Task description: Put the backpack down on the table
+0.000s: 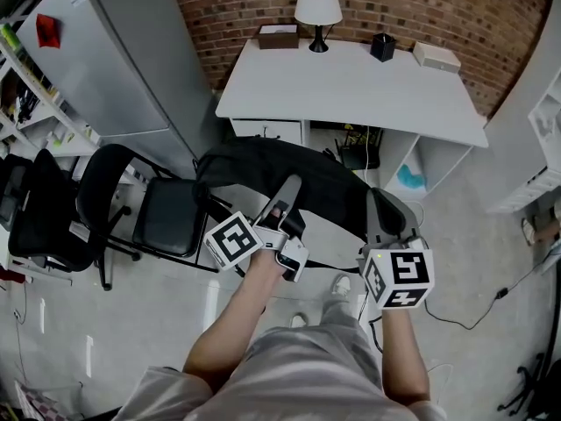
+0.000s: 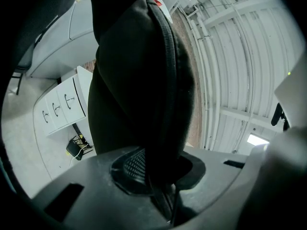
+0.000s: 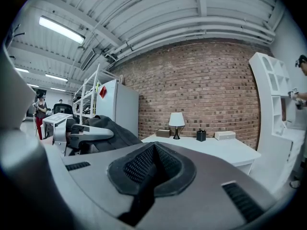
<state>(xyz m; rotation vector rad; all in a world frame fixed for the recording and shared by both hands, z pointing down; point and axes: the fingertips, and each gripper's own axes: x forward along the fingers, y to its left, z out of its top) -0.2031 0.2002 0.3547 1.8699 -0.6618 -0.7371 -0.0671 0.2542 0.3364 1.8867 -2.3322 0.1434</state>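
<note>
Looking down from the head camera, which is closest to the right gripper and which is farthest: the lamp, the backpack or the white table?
1. backpack: right at the right gripper, held up in front of the person.
2. table: straight ahead, past the backpack.
3. lamp: at the table's far edge, a little to the left.
</note>
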